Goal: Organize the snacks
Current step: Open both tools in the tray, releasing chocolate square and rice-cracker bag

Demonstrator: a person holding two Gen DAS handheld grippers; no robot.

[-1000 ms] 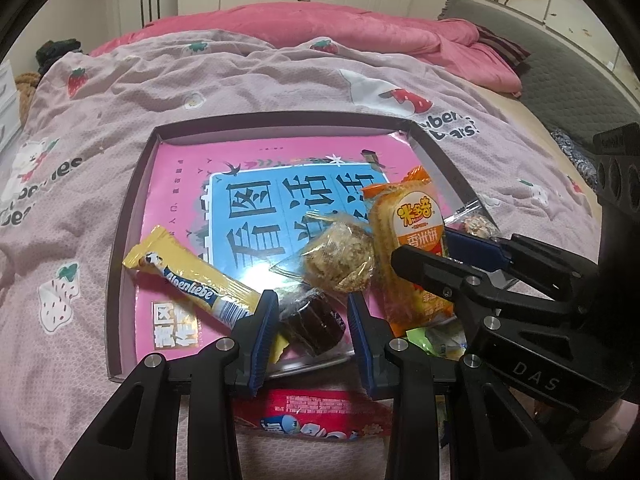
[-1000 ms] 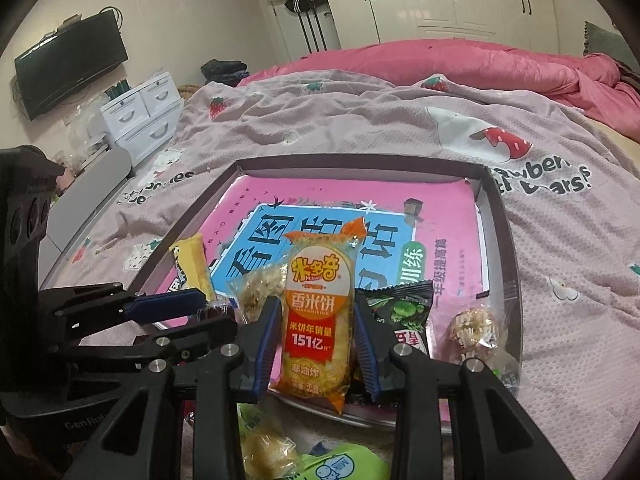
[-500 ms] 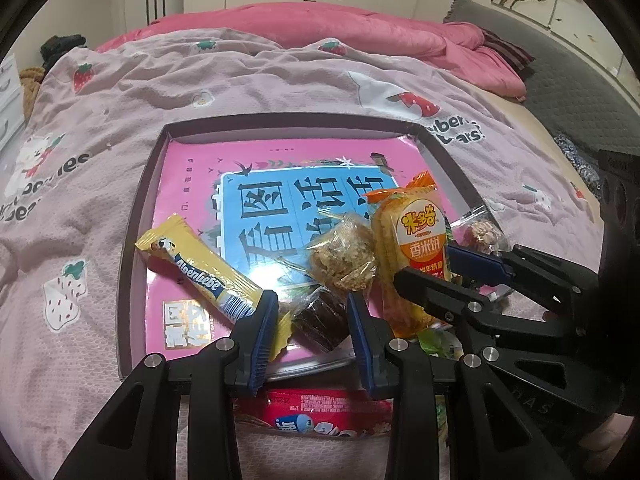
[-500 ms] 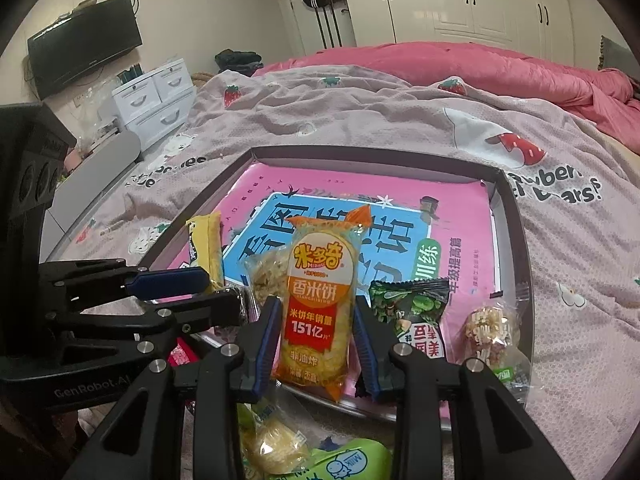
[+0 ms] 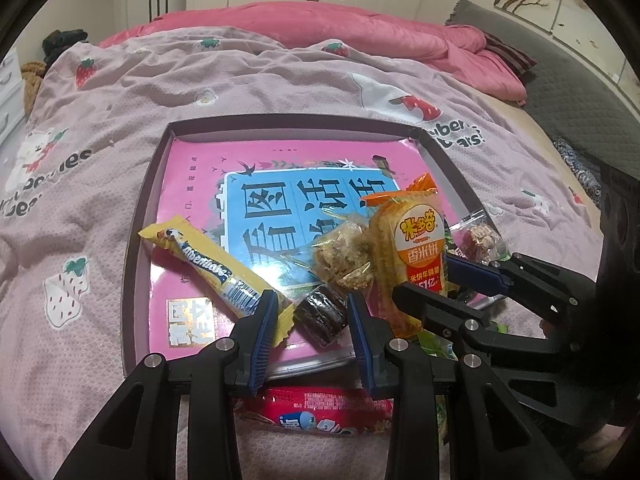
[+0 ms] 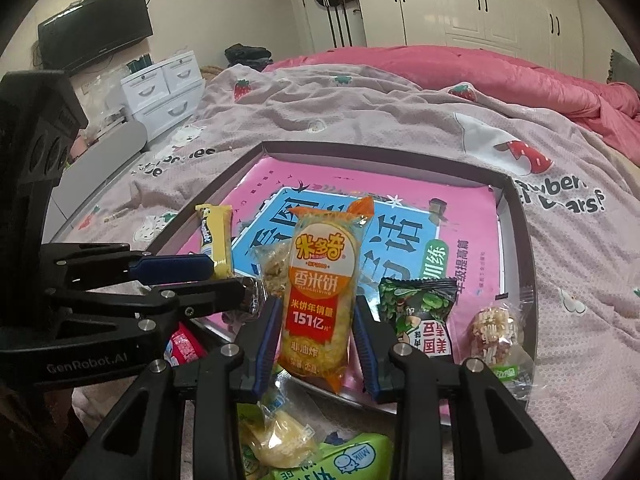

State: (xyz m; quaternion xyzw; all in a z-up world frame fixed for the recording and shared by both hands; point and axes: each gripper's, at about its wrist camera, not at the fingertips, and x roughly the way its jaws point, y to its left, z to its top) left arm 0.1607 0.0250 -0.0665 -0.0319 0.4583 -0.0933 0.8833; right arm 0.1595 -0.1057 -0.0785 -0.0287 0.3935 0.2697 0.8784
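1. The orange rice-cracker pack stands upright between the pads of the right tool, which is closed on its lower half; it is held over the near edge of the tray.
2. The dark round snack sits between the pads of the left tool. The jaws are narrowed around it, but whether the pads press on it or only flank it I cannot tell.
3. The tray is a shallow dark-rimmed box lid lying on the bed, with a pink and blue book flat inside it.
4. Counted in or over the tray: one yellow bar, one clear-wrapped crumbly cake, one dark round snack, one orange rice-cracker pack, one green bean packet, one clear-wrapped nut cluster. Six in all.
5. Still outside the tray, on the bed at its near edge: one red packet, one pale yellow wrapped cake, one green milk packet. Three at least; more may be hidden under the tools.
6. Judging from this, the task is past halfway: most snacks are gathered, though they lie bunched at the near side, not arranged. The two in the tools need placing, then the three outside.
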